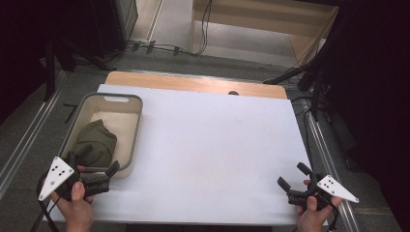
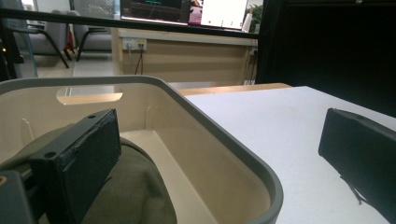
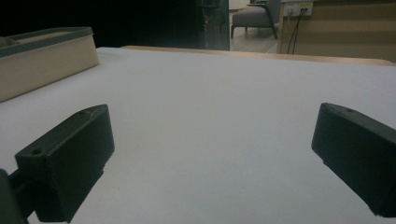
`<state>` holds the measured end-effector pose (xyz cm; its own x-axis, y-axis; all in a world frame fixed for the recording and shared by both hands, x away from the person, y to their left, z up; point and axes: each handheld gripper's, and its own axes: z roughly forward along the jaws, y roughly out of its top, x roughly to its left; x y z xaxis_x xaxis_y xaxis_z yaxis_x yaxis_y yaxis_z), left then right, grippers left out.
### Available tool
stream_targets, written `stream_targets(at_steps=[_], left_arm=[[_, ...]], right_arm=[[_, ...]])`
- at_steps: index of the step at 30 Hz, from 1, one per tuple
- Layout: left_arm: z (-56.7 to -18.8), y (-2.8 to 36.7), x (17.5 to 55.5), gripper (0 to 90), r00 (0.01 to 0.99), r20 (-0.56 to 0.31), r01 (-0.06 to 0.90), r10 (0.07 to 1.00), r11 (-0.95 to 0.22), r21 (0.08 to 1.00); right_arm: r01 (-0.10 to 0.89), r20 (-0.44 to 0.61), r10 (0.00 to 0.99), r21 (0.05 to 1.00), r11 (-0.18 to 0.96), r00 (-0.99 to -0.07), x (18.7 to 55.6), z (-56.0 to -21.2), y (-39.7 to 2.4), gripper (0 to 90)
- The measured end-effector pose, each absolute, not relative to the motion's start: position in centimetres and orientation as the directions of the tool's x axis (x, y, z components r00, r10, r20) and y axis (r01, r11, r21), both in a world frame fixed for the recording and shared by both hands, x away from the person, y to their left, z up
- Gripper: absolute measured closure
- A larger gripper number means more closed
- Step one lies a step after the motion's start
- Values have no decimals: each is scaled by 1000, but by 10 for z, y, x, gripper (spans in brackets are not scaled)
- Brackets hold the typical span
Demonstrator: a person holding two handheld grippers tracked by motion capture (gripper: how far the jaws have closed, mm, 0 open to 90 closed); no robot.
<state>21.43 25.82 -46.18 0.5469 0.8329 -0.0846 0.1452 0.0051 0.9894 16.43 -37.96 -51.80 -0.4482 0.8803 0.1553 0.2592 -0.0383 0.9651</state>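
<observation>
Cloth (image 1: pixel 96 142) in bin (image 1: pixel 137 126), under open left gripper (image 1: pixel 100 164) jaws.

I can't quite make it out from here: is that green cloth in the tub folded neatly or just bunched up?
Bunched up. The green cloth lies in a rumpled heap at the tub's near end, with no flat layers or straight edges.

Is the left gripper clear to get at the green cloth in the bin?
Probably yes: the left gripper hangs open at the bin's near corner, one jaw already over the green cloth. Only the rim lies between the jaws.
</observation>
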Motion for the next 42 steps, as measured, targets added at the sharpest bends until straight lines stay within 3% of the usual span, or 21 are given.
stream_targets(at_steps=[42], left_arm=[[-398, 266, 229, 0, 559, -63, 101, 827, 7, 995]], right_arm=[[252, 131, 871, 968, -8, -473, 165, -519, -375, 0]])
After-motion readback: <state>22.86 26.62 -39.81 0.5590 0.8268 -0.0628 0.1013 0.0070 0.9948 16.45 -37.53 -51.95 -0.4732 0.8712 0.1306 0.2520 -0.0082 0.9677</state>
